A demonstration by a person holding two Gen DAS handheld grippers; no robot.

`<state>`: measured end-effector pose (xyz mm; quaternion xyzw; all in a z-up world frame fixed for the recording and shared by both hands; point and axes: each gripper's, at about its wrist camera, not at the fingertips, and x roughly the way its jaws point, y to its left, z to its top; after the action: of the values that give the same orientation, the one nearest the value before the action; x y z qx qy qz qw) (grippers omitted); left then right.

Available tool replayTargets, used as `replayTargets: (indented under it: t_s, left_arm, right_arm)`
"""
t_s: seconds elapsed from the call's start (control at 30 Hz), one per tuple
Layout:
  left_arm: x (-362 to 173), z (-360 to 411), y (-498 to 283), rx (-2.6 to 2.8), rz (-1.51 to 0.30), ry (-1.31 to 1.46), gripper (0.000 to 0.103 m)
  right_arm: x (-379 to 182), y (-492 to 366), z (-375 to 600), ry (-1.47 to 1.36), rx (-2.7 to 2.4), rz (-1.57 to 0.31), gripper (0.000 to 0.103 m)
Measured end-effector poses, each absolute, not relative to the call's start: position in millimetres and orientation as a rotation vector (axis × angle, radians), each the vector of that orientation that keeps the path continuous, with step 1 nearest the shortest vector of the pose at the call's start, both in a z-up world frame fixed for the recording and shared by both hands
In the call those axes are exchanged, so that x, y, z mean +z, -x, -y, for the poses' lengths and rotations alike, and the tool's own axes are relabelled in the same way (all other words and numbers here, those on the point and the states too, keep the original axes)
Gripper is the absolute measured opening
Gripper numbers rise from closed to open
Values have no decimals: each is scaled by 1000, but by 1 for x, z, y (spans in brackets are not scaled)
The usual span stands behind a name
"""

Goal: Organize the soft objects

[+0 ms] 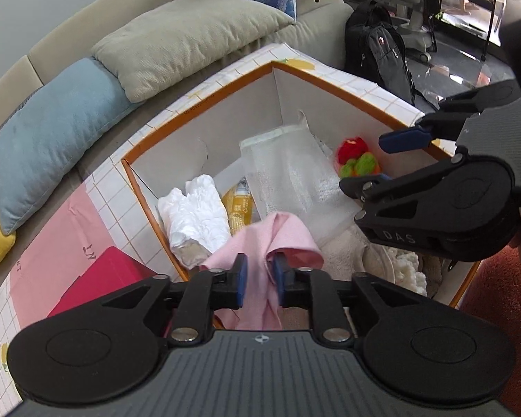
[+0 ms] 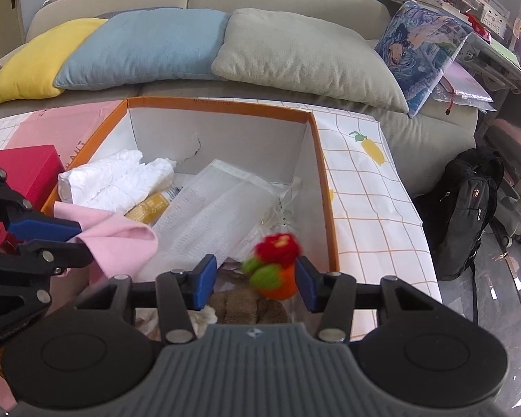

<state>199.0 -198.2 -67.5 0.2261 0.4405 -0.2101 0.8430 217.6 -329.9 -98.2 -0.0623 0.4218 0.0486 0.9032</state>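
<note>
An orange-rimmed box (image 1: 198, 110) (image 2: 218, 102) stands open below both grippers. A pink cloth (image 1: 278, 239) (image 2: 121, 239) drapes into it, and a fold of it lies loosely between the parted pads of my left gripper (image 1: 260, 274) (image 2: 85, 243). My right gripper (image 2: 255, 279) (image 1: 363, 163) is open. A knitted red, green and orange toy (image 2: 274, 267) (image 1: 356, 160), blurred, sits by its right pad, clear of the left one. In the box lie a crumpled white cloth (image 1: 194, 219) (image 2: 114, 180), a bubble-wrap bag (image 1: 288, 180) (image 2: 208, 215) and a yellow packet (image 1: 238, 208).
A red box (image 1: 100, 278) (image 2: 27, 170) sits left of the box on a checked tablecloth (image 2: 364, 187). Behind is a sofa with yellow (image 2: 34, 62), blue (image 2: 146, 48) and beige (image 2: 295, 55) cushions. A black backpack (image 2: 465, 215) leans on the floor at the right.
</note>
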Motion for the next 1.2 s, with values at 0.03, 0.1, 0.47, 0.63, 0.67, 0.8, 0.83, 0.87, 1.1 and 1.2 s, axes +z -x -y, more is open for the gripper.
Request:
replayTargets:
  t_s: [0.03, 0.1, 0.47, 0.63, 0.67, 0.8, 0.83, 0.87, 1.1, 1.2]
  left_arm:
    - [-65, 197, -198, -445, -918, -469, 39]
    - [-58, 194, -196, -456, -900, -447, 52]
    - [-9, 160, -173, -491, -787, -335, 72]
    - [24, 139, -154, -477, -682, -284, 73]
    - [31, 135, -149, -466, -654, -275, 73]
    - [58, 112, -130, -423, -557, -210, 77]
    - [64, 106, -125, -414, -538, -190, 78]
    - [69, 101, -120, -403, -521, -173, 79]
    - [99, 64, -81, -317, -410, -107, 81]
    - [105, 50, -64, -284, -384, -96, 81]
  right_arm:
    - [-97, -217, 329, 132, 98, -874, 55]
    - [-94, -216, 327, 141, 93, -871, 61]
    - [-50, -206, 310, 190, 91, -838, 82]
    - [-14, -190, 302, 186, 109, -787, 88]
    - [-5, -186, 300, 182, 113, -774, 88]
    - [34, -159, 288, 169, 134, -665, 95]
    - [43, -151, 285, 164, 138, -634, 97]
    - [52, -143, 282, 158, 144, -606, 97]
    - [88, -90, 269, 24, 219, -534, 99]
    - [93, -69, 265, -34, 231, -532, 100]
